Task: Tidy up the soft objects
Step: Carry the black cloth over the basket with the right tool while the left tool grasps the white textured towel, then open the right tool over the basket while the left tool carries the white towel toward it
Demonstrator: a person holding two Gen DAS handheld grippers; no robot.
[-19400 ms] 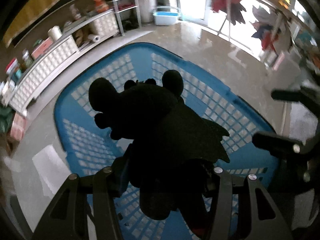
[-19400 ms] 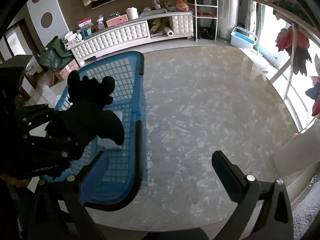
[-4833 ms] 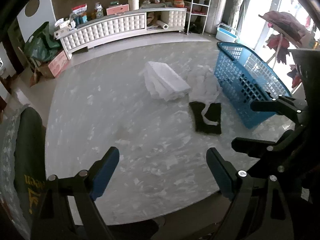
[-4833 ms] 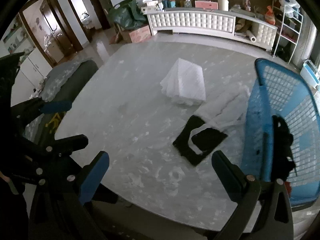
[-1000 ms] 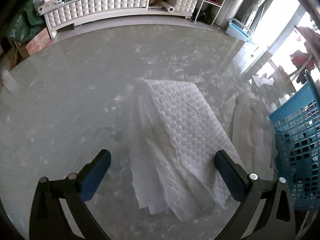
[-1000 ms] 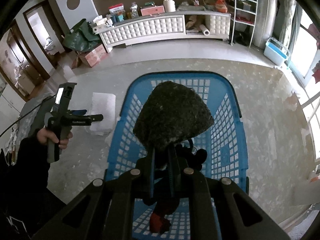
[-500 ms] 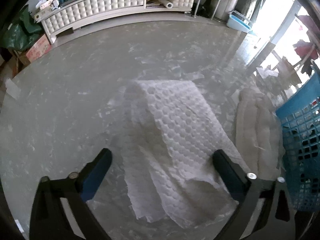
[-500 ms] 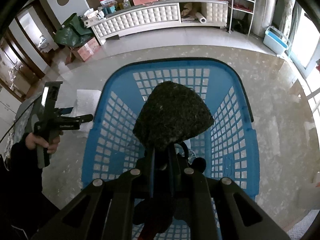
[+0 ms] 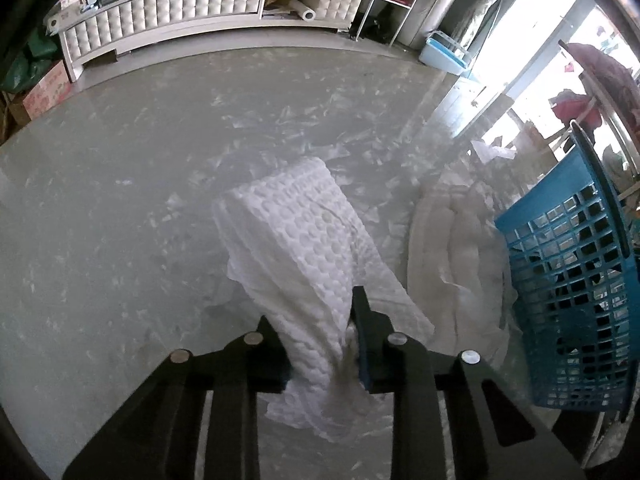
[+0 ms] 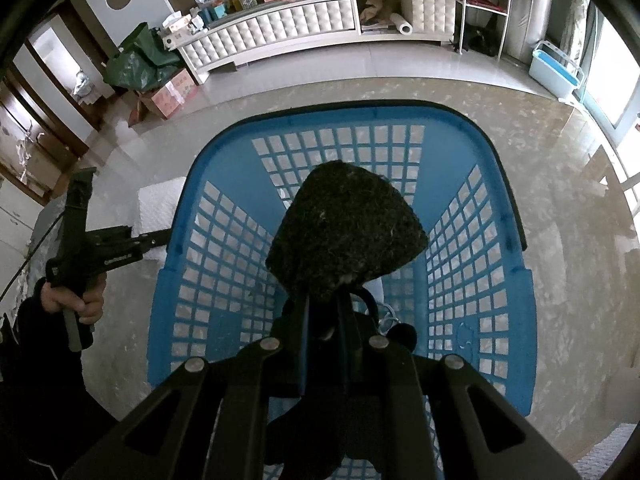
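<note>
1. While I am pointing both tools steeply down at the marble table [image 9: 120, 184], my left gripper [image 9: 320, 344] is pinching the near end of the white embossed cloth [image 9: 304, 240]; its jaws have just been closing, and the fabric is bunching between the pads.
2. The rest of that cloth is lying on the table, just beside a cream padded cloth [image 9: 456, 248], which is touching the wall of the blue basket [image 9: 560, 280].
3. I am holding my right gripper [image 10: 324, 320] pressed together on a dark fuzzy fabric piece [image 10: 344, 240], which is hanging over the basket's open top.
4. Another dark item is lying in the basket, under the tool; I cannot tell what it is.
5. In the right wrist view, a hand [image 10: 76, 300] is gripping the left tool's handle beside the basket.
</note>
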